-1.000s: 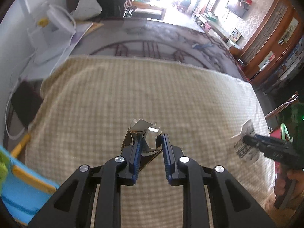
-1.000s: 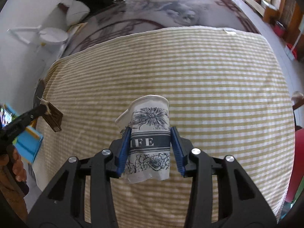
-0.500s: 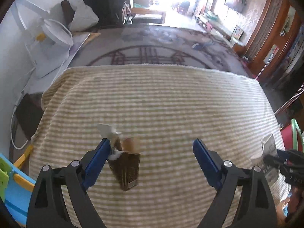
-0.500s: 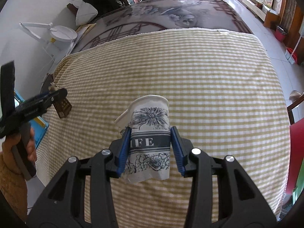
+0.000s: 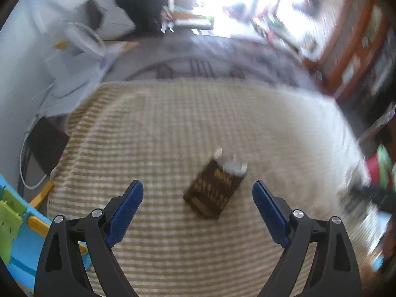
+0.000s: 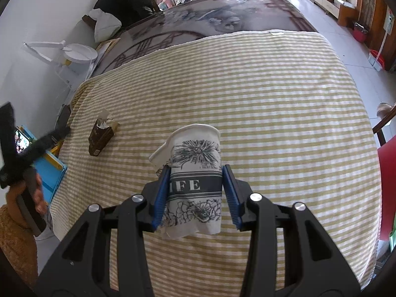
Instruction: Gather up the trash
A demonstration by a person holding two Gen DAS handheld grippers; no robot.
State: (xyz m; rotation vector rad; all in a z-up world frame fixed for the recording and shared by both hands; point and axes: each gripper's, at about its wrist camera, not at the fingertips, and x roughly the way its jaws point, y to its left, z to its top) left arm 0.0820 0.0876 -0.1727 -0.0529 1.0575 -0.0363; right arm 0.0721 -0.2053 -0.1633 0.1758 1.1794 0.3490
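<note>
Now that the left gripper (image 5: 197, 205) has let go, jaws spread wide | brown torn packet (image 6: 101, 136) lies near the checked cloth's (image 6: 272, 94) left edge, so uncollected | right gripper (image 6: 195, 193) pinching the crushed paper cup (image 6: 195, 185), ready to bin imo

Left gripper (image 5: 197, 205) went from clamped on the brown carton (image 5: 214, 189) to wide open; carton now lies loose on the checked cloth (image 5: 173, 123), frame centre.
</note>
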